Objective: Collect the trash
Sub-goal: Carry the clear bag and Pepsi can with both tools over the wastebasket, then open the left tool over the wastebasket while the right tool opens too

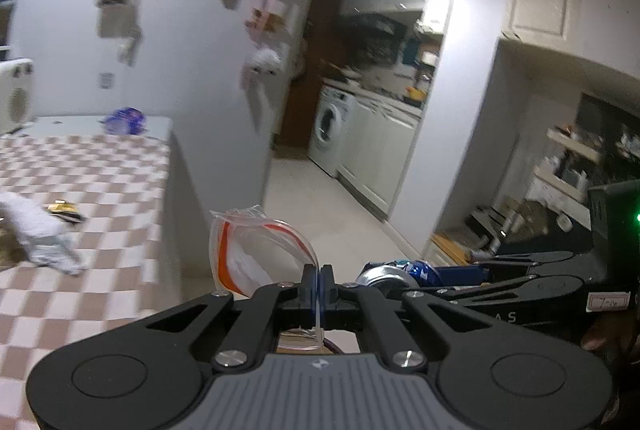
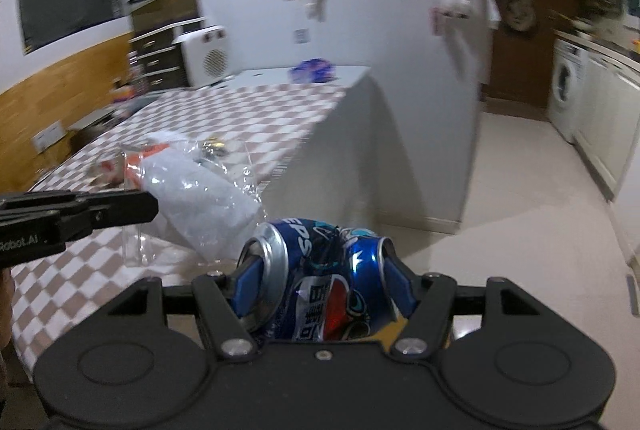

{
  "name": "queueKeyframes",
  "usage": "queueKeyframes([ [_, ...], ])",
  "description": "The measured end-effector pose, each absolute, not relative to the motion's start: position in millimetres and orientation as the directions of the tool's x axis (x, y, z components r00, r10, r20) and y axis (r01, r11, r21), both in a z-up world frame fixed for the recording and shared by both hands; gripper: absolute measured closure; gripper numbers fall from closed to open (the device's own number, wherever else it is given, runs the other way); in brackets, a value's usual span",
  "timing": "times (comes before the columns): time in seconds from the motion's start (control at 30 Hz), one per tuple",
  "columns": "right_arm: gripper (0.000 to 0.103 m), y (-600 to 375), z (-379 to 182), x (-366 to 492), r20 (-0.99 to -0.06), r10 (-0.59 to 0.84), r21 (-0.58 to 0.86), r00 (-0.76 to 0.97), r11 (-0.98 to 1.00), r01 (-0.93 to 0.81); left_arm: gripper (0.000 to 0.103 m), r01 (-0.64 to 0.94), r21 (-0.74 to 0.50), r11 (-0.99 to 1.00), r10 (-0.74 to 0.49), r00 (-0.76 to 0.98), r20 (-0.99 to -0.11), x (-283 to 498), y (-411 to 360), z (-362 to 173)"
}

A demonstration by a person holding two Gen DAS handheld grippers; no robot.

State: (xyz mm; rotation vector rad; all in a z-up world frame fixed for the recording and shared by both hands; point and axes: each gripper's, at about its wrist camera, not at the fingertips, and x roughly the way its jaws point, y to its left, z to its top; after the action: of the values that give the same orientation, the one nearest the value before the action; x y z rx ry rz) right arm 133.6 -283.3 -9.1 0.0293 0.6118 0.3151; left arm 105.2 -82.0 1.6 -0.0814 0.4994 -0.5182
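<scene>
My left gripper (image 1: 318, 284) is clenched on the rim of a clear plastic zip bag with an orange seal strip (image 1: 256, 254), which stands up off the fingers beside the edge of the table with the pink-and-white checked cloth (image 1: 104, 166). My right gripper (image 2: 320, 270) grasps a crushed blue aluminium drink can (image 2: 324, 270) lying sideways between its blue pads, over the pale floor (image 2: 500, 190). On the cloth lie a crumpled white tissue (image 1: 40, 234), a small gold-and-black wrapper (image 1: 66, 210) and, at the far end, a blue plastic bag (image 1: 124, 120).
</scene>
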Motion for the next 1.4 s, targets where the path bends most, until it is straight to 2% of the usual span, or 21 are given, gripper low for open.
queueKeyframes([
  [0.33,0.036,-351.0,-44.8,148.1,-0.613,0.167,0.141,0.772,0.985,-0.102,0.103,0.544,-0.179,0.82,-0.528,0.598,-0.602,172.3,-153.9,-42.4],
  [0.6,0.036,-372.9,-98.3,171.3,-0.696,0.102,0.146,0.711,0.989,0.001,0.103,0.563,-0.176,0.808,-0.486,0.466,-0.74,234.1,-181.7,-103.6],
  [0.77,0.036,-378.8,-133.9,193.9,-0.741,0.098,0.155,0.664,0.988,0.028,0.103,0.584,-0.131,0.801,-0.417,0.388,-0.822,262.9,-188.3,-152.1],
  [1.0,0.036,-366.6,-174.2,230.0,-0.794,0.089,0.15,0.601,0.987,0.053,0.103,0.616,-0.155,0.772,-0.407,0.293,-0.865,282.0,-187.2,-200.2],
  [1.4,0.035,-359.0,-232.2,271.3,-0.834,0.102,0.189,0.543,0.976,0.106,0.103,0.638,-0.123,0.76,-0.312,0.193,-0.93,288.2,-194.9,-243.6],
])
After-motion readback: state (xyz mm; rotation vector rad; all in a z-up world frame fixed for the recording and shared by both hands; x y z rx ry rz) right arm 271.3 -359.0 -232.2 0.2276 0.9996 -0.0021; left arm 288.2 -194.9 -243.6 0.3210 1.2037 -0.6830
